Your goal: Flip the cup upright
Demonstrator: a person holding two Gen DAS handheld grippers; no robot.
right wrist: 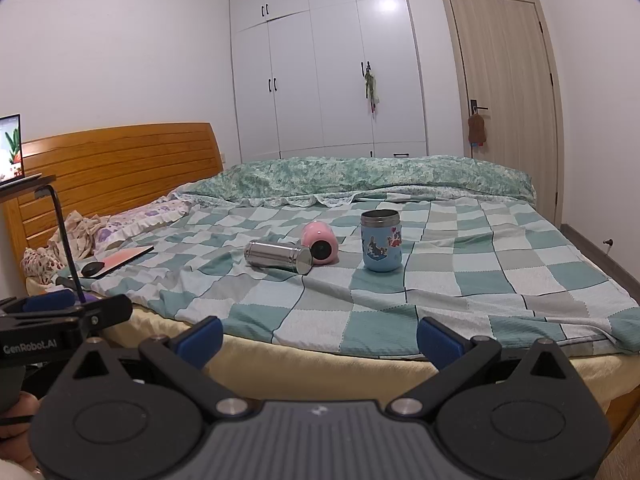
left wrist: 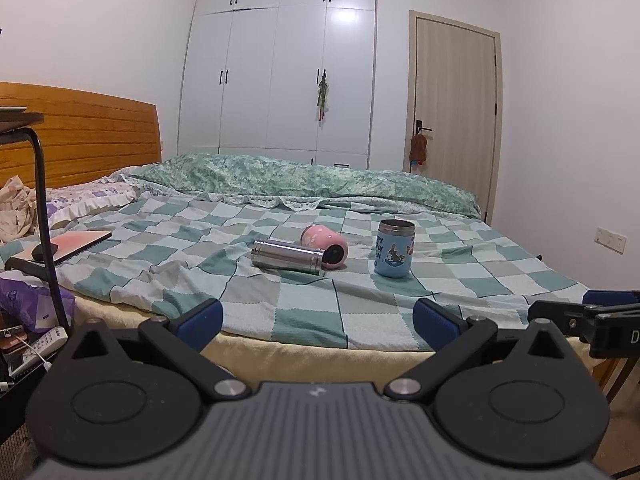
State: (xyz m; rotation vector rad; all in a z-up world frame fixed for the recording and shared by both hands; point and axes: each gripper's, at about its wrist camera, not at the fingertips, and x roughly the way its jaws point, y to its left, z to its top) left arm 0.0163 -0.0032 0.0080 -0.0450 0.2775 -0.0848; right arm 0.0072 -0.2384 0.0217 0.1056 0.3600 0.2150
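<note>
Three cups sit on the checked bed cover [left wrist: 312,312] [right wrist: 440,292]. A steel cup [left wrist: 287,257] [right wrist: 278,257] lies on its side. A pink cup [left wrist: 325,246] [right wrist: 320,242] lies on its side just behind it, its dark mouth toward me. A blue cartoon cup [left wrist: 394,248] [right wrist: 381,240] stands upright to their right. My left gripper [left wrist: 318,320] is open and empty at the bed's near edge, well short of the cups. My right gripper [right wrist: 320,338] is open and empty, also short of them, and shows at the right edge of the left wrist view [left wrist: 584,312].
A folded green quilt [left wrist: 304,180] lies along the far side of the bed. A flat pink tablet [left wrist: 76,244] with a dark puck lies at the left. A black side-table leg [left wrist: 44,216] stands at the left. A wardrobe [left wrist: 280,72] and door [left wrist: 456,112] are behind.
</note>
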